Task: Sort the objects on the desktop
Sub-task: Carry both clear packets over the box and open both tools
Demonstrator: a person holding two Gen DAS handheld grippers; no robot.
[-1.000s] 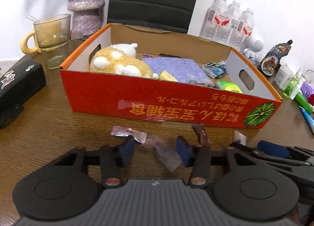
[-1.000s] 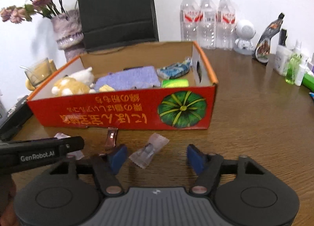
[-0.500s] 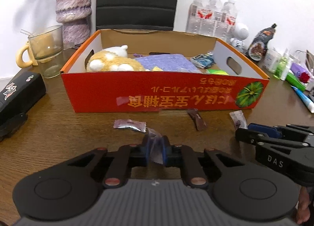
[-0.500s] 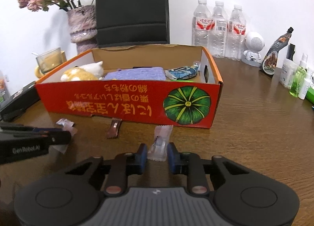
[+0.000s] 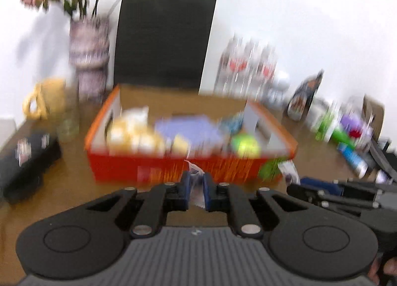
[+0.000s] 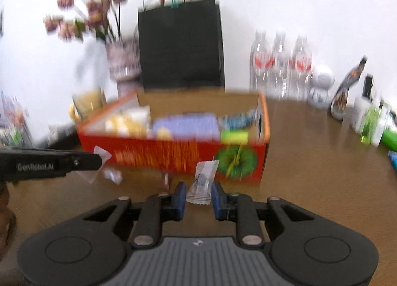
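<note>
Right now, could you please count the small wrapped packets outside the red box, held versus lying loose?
Held: 2, left packet in left hand-held gripper, right packet in right hand-held gripper
On table: 2, pale packet, brown packet
Total: 4

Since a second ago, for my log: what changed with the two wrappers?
Both were grasped and lifted: the left hand-held gripper shut on a clear wrapper, the right hand-held gripper on a clear packet. The red box stayed put.
</note>
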